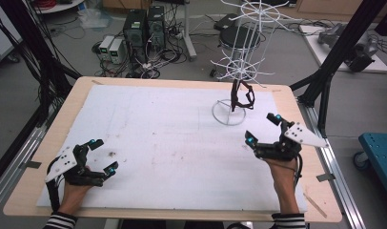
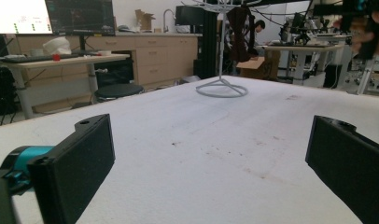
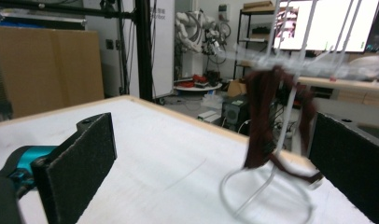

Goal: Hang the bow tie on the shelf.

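Dark strap (image 1: 242, 95) on white wire rack (image 1: 239, 71), tabletop's far right corner. Right gripper (image 1: 263, 129) near, jaws wide, empty. Risk: tugging could topple the rack.

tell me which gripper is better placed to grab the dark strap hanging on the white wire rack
Right. The right gripper sits open just short of the white wire rack, with the dark strap showing between its fingers in the right gripper view. The left gripper rests at the table's near left corner, far across the white mat.

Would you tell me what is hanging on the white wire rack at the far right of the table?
A dark brown strap-like item hangs from a lower arm of the white wire rack, above its ring base. How it is hooked on cannot be seen.
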Demonstrator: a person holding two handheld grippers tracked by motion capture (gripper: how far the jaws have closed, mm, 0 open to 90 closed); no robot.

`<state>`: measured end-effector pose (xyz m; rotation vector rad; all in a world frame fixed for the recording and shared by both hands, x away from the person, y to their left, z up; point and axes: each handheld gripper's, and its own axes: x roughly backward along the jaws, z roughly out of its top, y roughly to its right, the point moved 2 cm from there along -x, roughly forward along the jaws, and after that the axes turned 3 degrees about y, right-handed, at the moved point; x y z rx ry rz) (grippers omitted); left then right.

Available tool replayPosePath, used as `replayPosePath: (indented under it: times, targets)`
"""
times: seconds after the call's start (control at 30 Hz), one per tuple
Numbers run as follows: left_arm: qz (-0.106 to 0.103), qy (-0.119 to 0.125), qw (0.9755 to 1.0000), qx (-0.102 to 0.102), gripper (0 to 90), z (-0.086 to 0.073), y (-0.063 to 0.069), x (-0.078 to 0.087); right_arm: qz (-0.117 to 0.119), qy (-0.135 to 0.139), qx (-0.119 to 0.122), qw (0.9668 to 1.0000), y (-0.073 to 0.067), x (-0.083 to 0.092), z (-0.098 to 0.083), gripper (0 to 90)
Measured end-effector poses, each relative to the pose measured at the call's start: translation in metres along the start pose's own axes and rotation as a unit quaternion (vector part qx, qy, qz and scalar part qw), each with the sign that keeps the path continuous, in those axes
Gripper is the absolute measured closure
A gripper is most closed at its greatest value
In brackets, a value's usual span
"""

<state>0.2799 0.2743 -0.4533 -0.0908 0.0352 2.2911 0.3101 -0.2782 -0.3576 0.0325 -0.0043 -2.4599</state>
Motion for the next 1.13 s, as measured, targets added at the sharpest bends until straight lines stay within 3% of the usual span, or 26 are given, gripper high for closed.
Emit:
replayPosePath:
  times: [0.23,0.53,0.73,0.97,1.13]
  targets:
    - [0.001,0.0,1.0,0.001,1.7,0.0,0.0,0.0,-0.002,-0.015,-0.004,0.9999,-0.014,0.007,-0.046,0.6]
    - [0.004,-0.001,1.0,-0.001,1.7,0.0,0.0,0.0,-0.023,-0.008,-0.015,0.9996,-0.018,0.015,-0.081,0.6]
    - [0.01,-0.001,0.9999,0.0,1.7,0.0,0.0,0.001,-0.02,0.005,-0.028,0.9994,-0.019,0.017,-0.095,0.6]
    - [0.013,0.002,0.9999,0.003,1.7,0.0,0.0,0.001,-0.024,0.004,-0.008,0.9997,-0.022,0.016,-0.095,0.6]
    - [0.016,0.005,0.9999,0.0,1.7,0.0,0.0,0.002,-0.026,0.003,-0.007,0.9996,-0.023,0.016,-0.096,0.6]
